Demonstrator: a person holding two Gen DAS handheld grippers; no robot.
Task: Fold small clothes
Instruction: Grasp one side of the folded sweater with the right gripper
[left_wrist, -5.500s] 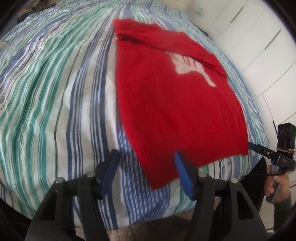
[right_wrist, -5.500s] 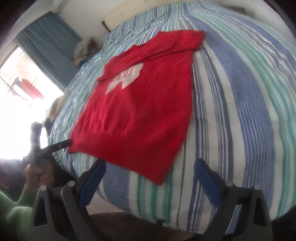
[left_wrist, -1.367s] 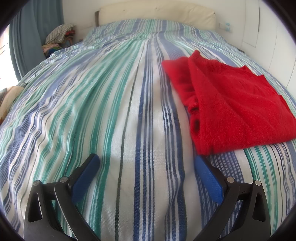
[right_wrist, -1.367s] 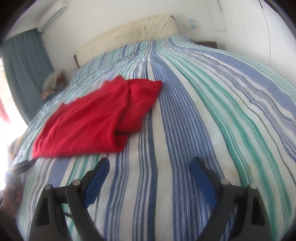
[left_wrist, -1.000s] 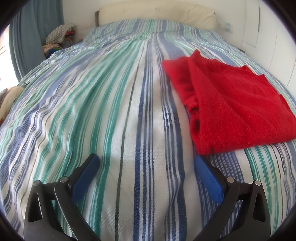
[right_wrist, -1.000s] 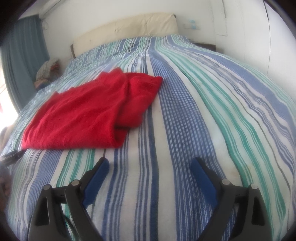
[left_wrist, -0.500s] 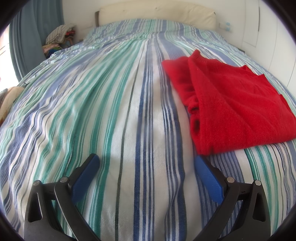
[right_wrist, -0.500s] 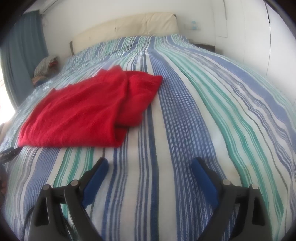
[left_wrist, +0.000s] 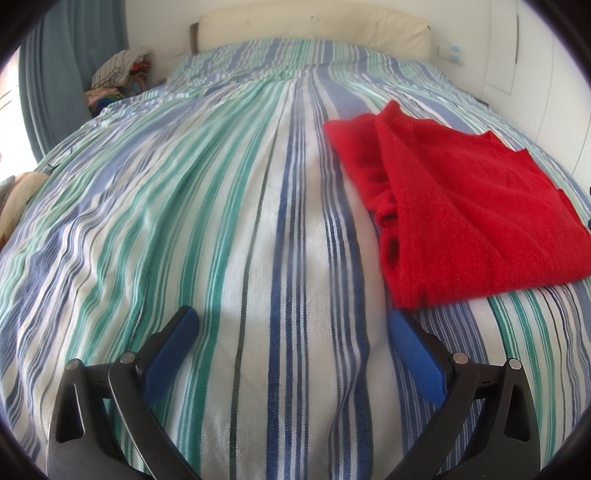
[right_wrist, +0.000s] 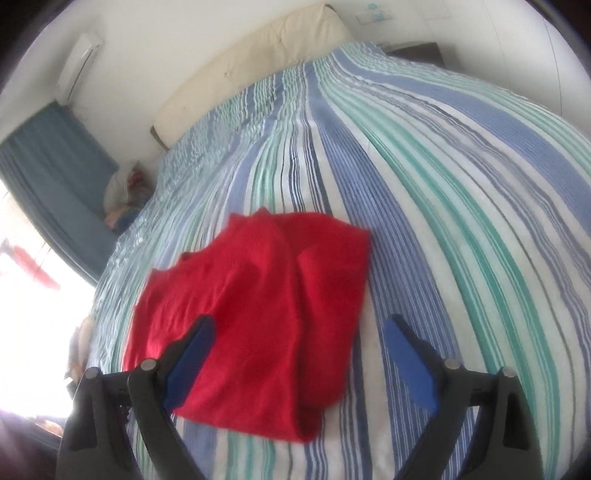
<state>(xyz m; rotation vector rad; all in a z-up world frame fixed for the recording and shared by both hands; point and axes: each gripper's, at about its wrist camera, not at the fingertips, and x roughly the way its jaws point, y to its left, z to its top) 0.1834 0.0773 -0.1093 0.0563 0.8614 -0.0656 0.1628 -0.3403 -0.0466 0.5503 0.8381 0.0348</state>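
A red knit sweater (left_wrist: 461, 206) lies folded on the striped bedspread (left_wrist: 221, 221), at the right of the left wrist view. My left gripper (left_wrist: 291, 332) is open and empty, low over the bedspread to the left of the sweater's near corner. In the right wrist view the sweater (right_wrist: 258, 310) lies folded in the middle. My right gripper (right_wrist: 299, 343) is open and empty above the sweater's near right part, its jaws wide apart either side of it.
A cream headboard (left_wrist: 314, 22) stands at the far end of the bed. A pile of clothes (left_wrist: 118, 74) sits by the blue curtain (left_wrist: 51, 74) at the far left. White cupboard doors (left_wrist: 535, 74) line the right wall.
The right gripper has swung left and tilted, so the sweater now sits between its jaws. The left gripper has not moved. Since 5.5 s ago the flat sweater has been folded.
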